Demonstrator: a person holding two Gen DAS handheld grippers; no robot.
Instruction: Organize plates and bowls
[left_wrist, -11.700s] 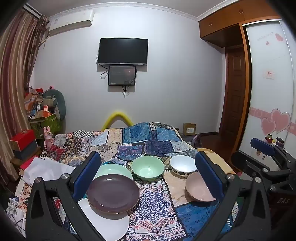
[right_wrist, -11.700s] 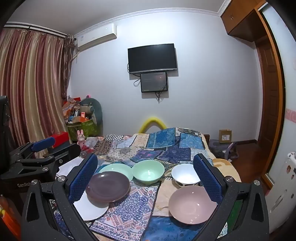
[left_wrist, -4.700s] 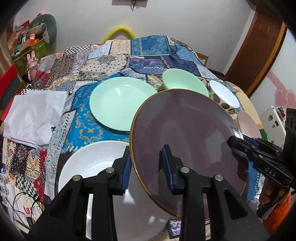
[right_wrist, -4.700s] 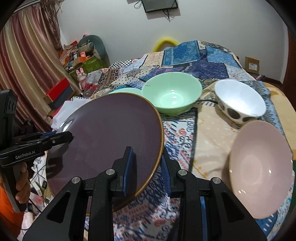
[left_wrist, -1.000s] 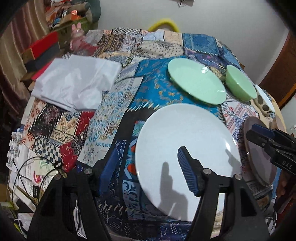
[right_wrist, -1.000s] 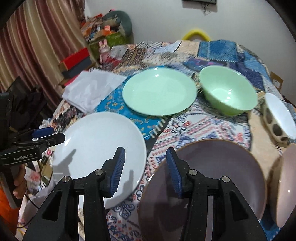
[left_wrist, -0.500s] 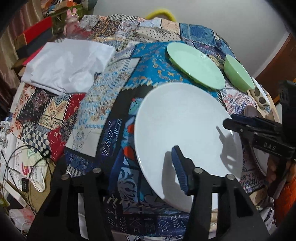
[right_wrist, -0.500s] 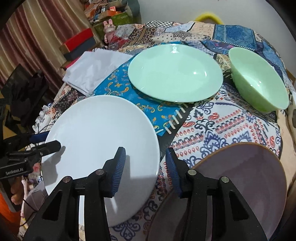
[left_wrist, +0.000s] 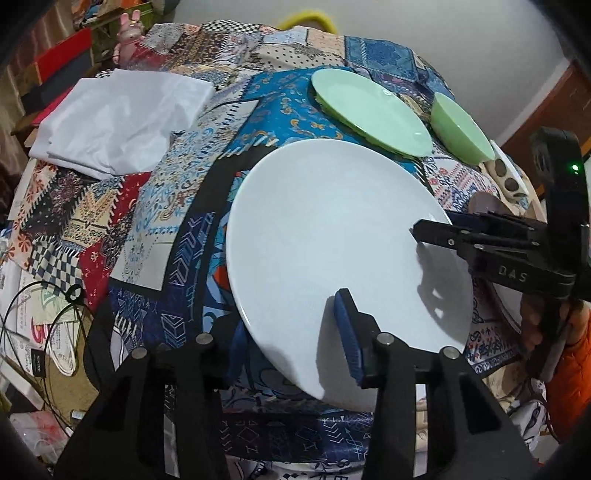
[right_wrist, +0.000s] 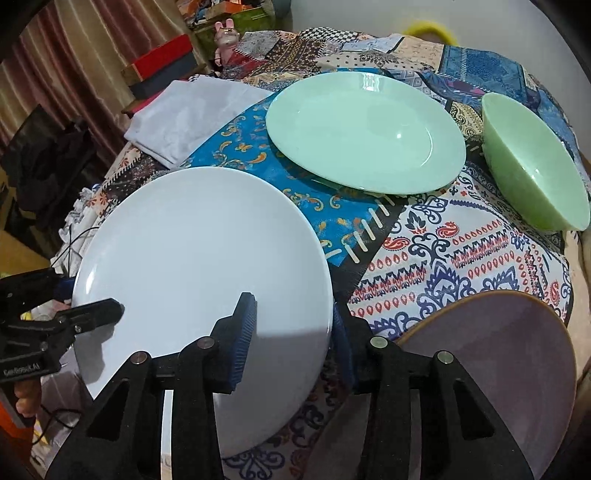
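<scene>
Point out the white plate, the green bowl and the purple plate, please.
white plate (right_wrist: 199, 258), right wrist view, middle of its face.
green bowl (right_wrist: 532, 162), right wrist view, inner wall.
purple plate (right_wrist: 491, 354), right wrist view, bare face.

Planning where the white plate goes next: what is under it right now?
Under the white plate, only the patterned cloth shows around its rim; both grippers straddle its edges. Whatever lies beneath its middle is covered.

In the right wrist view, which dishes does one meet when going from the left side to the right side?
Round white plate → round mint-green plate → dark purple plate with brown rim → light green bowl.
</scene>
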